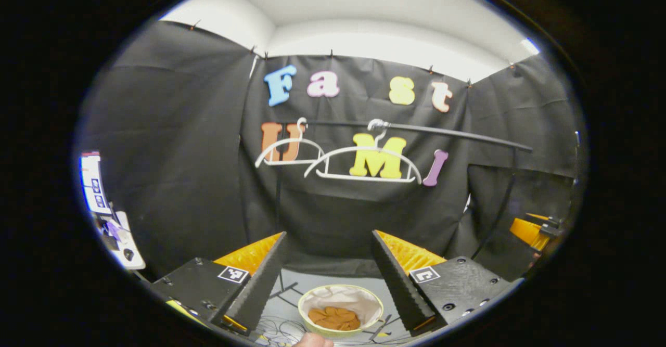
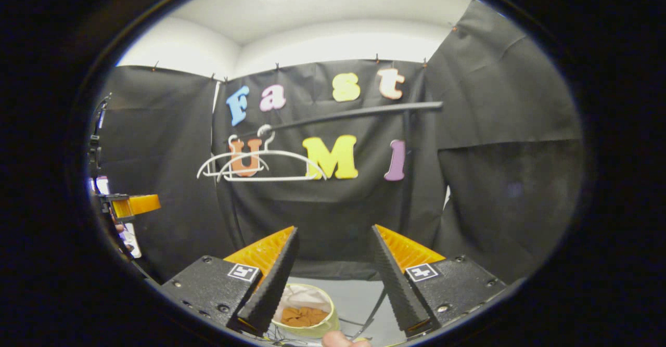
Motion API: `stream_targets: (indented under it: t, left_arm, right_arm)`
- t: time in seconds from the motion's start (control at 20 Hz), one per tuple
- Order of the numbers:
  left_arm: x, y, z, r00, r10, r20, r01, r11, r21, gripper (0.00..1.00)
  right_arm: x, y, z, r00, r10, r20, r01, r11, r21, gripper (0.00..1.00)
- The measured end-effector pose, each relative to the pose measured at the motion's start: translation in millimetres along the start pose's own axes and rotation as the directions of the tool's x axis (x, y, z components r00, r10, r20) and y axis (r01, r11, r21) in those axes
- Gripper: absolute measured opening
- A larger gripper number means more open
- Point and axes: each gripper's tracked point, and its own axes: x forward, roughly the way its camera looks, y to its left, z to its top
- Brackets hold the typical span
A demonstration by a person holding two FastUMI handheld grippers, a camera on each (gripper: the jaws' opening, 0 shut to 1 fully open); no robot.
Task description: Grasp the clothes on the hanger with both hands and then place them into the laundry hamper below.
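Both my claws, left (image 1: 330, 269) and right (image 2: 333, 269), gape wide and empty; the brown clothes (image 1: 334, 318) lie in the hamper (image 1: 312, 329) below, hangers (image 1: 364, 167) bare, so I judge it done

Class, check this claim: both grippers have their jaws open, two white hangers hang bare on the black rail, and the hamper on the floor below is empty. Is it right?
Not quite. The hamper is not empty: an orange-brown garment lies inside it, as the left gripper view shows. The rest stands: the left gripper and right gripper have open jaws, and two white hangers hang bare on the black rail.
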Motion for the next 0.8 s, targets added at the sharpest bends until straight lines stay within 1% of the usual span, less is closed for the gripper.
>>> stream_targets:
  t: [0.1, 0.15, 0.2, 0.35, 0.45, 0.55, 0.65, 0.8]
  left_arm:
    - [-33, -11, 25, 0.998, 0.006, 0.059, -0.006, 1.0, 0.011, 0.95]
    - [-49, -16, 33, 0.997, 0.001, 0.083, -0.003, 1.0, 0.017, 0.96]
    - [-67, -21, 40, 0.994, 0.0, 0.107, -0.003, 1.0, 0.027, 0.97]
    - [-103, -27, 62, 0.98, -0.004, 0.201, -0.009, 0.998, 0.064, 0.99]
    - [-110, -30, 75, 0.967, -0.017, 0.255, -0.006, 0.996, 0.091, 1.0]
    - [-112, -29, 79, 0.964, -0.025, 0.264, -0.002, 0.995, 0.099, 1.0]
    - [-114, -23, 88, 0.965, -0.029, 0.261, 0.005, 0.996, 0.094, 1.0]
    - [-122, -3, 115, 0.957, -0.038, 0.288, 0.011, 0.995, 0.096, 1.0]
  right_arm:
    - [-35, -13, 21, 0.997, 0.008, 0.07, -0.008, 1.0, -0.005, 0.89]
    - [-49, -22, 28, 0.995, 0.006, 0.096, -0.006, 1.0, -0.004, 0.92]
    - [-62, -29, 31, 0.994, 0.006, 0.109, -0.006, 1.0, 0.0, 0.92]
    - [-94, -30, 42, 0.986, 0.027, 0.163, -0.027, 1.0, -0.003, 0.92]
    - [-104, -29, 45, 0.978, 0.024, 0.205, -0.023, 1.0, -0.008, 0.92]
    - [-112, -31, 50, 0.972, 0.018, 0.235, -0.013, 1.0, -0.023, 0.92]
    - [-116, -35, 61, 0.97, -0.002, 0.242, 0.011, 0.999, -0.035, 0.92]
    - [-119, -36, 84, 0.965, -0.006, 0.261, 0.005, 1.0, 0.005, 0.93]
